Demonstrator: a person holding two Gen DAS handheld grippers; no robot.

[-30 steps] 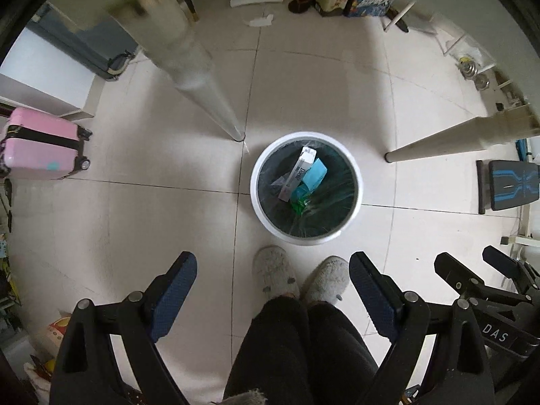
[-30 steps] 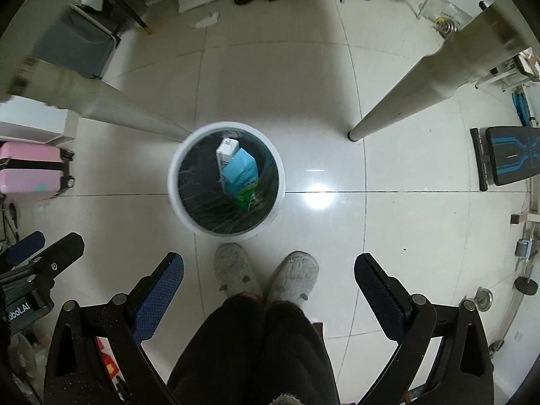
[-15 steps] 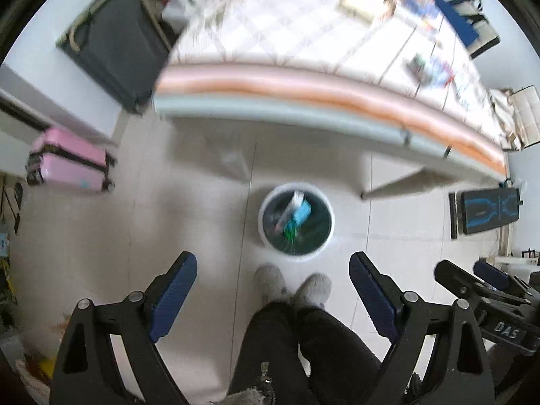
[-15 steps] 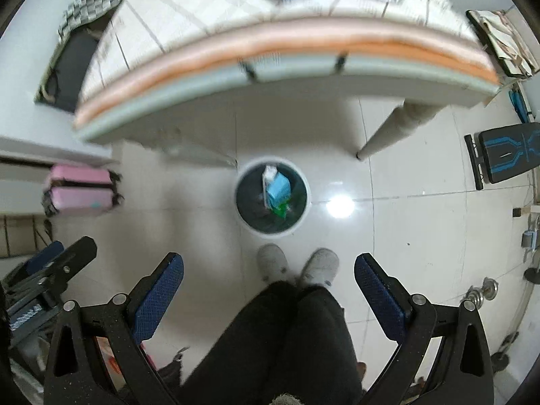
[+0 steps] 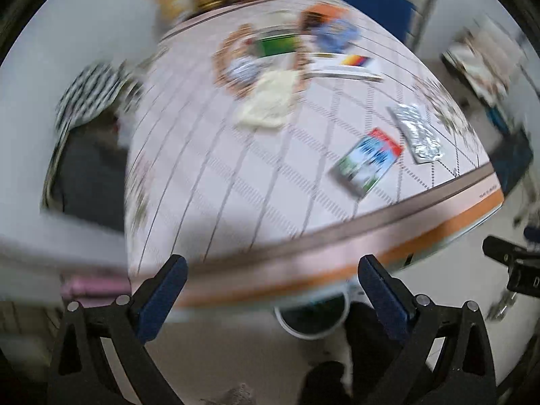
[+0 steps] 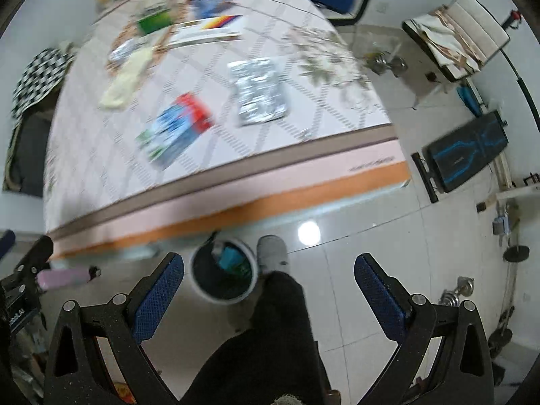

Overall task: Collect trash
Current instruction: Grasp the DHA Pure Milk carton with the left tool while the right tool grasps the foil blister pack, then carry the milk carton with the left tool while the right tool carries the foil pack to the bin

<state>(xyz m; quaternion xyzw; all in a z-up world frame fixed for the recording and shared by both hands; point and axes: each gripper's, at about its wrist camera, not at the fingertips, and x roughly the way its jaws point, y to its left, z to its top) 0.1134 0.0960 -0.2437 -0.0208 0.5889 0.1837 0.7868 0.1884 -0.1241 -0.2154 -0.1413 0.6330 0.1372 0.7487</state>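
Note:
A white trash bin with cartons in it stands on the floor under the table's near edge; it also shows in the left wrist view. On the table lie a red and blue carton and a silver foil bag; the carton and the foil bag also show in the left wrist view. A cream cloth lies further back. My left gripper and my right gripper are both open and empty, above the floor in front of the table.
A woven tray with a green box, a flat printed box and other items sit at the table's far end. The person's legs are below. A black bench and weights stand on the right, a pink suitcase on the left.
Both grippers have risen and tilted up from over the bin; the view now takes in the tabletop, and the bin has slid to the lower edge. Both stay open.

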